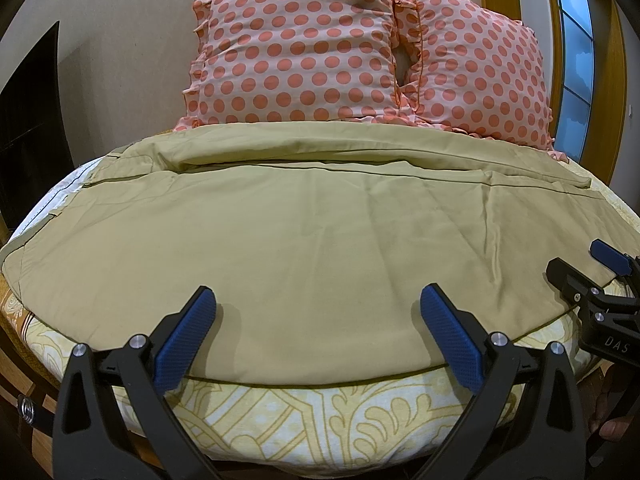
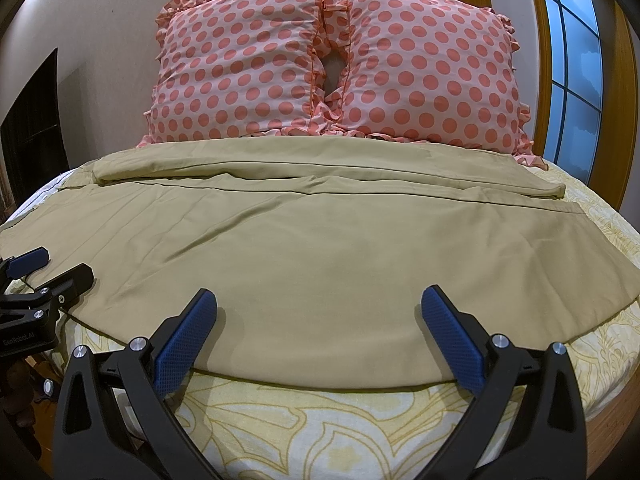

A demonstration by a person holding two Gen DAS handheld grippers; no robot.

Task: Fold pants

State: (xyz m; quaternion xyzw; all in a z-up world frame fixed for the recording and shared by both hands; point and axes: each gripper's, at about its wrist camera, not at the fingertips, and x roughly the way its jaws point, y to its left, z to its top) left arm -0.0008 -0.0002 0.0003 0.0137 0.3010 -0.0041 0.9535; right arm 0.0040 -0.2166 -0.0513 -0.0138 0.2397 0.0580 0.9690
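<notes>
Khaki pants (image 1: 312,240) lie spread flat across the bed, waist to the left and leg hems to the right; they also show in the right wrist view (image 2: 320,248). The far leg lies along the pillows, the near leg along the bed's front edge. My left gripper (image 1: 318,308) is open and empty, just above the near edge of the pants. My right gripper (image 2: 318,308) is open and empty, over the same near edge further right. Each gripper shows at the side of the other's view, the right one (image 1: 588,268) and the left one (image 2: 56,270).
The bed has a yellow-patterned sheet (image 1: 320,420), also seen in the right wrist view (image 2: 320,432). Two pink polka-dot pillows (image 1: 304,48) (image 2: 428,68) stand against the wall behind the pants. A window (image 2: 576,60) is at the right, a dark opening (image 1: 28,112) at the left.
</notes>
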